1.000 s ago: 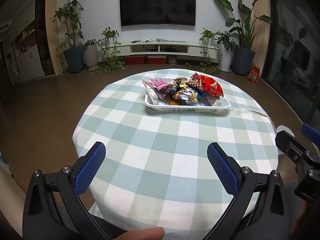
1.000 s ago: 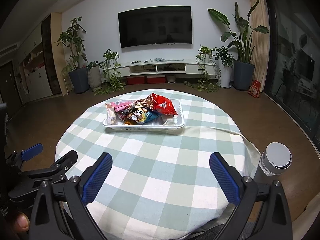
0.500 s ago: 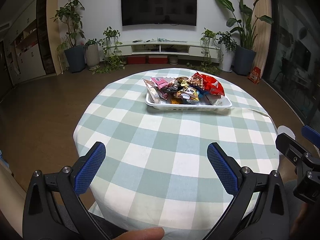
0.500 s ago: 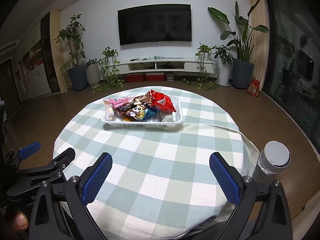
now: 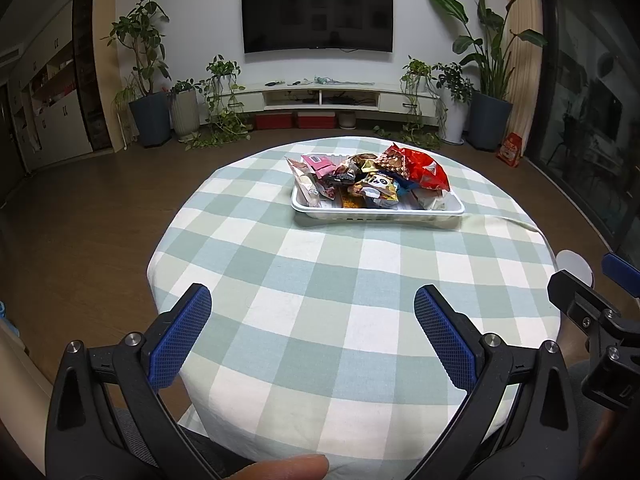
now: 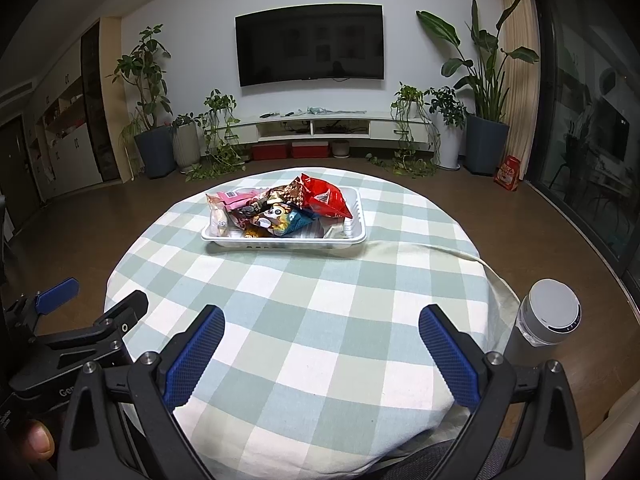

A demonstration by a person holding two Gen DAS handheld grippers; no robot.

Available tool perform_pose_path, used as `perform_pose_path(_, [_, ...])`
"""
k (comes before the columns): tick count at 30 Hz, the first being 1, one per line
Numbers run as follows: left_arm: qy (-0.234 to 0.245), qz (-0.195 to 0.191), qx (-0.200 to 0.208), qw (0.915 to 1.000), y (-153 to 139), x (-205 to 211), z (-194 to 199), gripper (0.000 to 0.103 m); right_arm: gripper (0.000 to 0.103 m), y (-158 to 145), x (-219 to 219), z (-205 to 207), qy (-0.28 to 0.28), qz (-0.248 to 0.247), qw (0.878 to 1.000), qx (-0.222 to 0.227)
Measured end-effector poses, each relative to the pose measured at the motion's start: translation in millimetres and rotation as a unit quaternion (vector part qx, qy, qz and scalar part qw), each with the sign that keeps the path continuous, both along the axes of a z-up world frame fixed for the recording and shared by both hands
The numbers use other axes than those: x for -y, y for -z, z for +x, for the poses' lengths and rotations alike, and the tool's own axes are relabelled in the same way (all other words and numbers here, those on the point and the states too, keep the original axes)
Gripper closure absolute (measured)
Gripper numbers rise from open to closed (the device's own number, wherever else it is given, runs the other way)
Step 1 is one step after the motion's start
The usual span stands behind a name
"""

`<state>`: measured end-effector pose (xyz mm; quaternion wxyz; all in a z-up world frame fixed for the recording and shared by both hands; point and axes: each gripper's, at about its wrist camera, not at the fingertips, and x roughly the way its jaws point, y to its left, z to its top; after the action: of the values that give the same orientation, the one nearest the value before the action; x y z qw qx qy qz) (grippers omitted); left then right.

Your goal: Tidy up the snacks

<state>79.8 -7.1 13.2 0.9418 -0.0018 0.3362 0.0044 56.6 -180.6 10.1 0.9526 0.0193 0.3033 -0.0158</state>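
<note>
Compared with 1 s ago, both views sit slightly closer to the tray: it appears a little larger and lower in each. The snack pile looks unchanged.

Left gripper [image 5: 312, 336]: blue pads spread wide apart, nothing between them, hovering over the near edge of the surface [image 5: 304, 280]. A fingertip [image 5: 280, 468] shows at the bottom of the left wrist view.

The white tray [image 5: 376, 213] sits on the far half of the round surface, right of centre in the left wrist view. It holds the snacks: a pink packet [image 5: 318, 164] at its left end, a panda-print packet [image 5: 378, 188] near the middle, a red bag [image 5: 424, 168] leaning at the right. The tray's right end [image 6: 352, 216] shows bare floor inside.

Between tray and both grippers the checked cloth is open. A fold of cloth [image 6: 448, 250] runs from the tray's right toward the surface edge.

Right gripper [image 6: 320, 354]: pads wide apart, empty, near the front edge. A grey-lidded bottle [image 6: 550, 316] stands off the surface, right of the tray.
</note>
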Motion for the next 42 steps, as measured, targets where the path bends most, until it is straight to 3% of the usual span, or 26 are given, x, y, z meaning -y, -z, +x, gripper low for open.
perform_pose_path(42, [-0.004,0.009,0.002,1.0000,3.7,-2.6,2.0,0.000,0.003,-4.4,-1.1,1.6,-0.001,-0.002,1.000,-0.005])
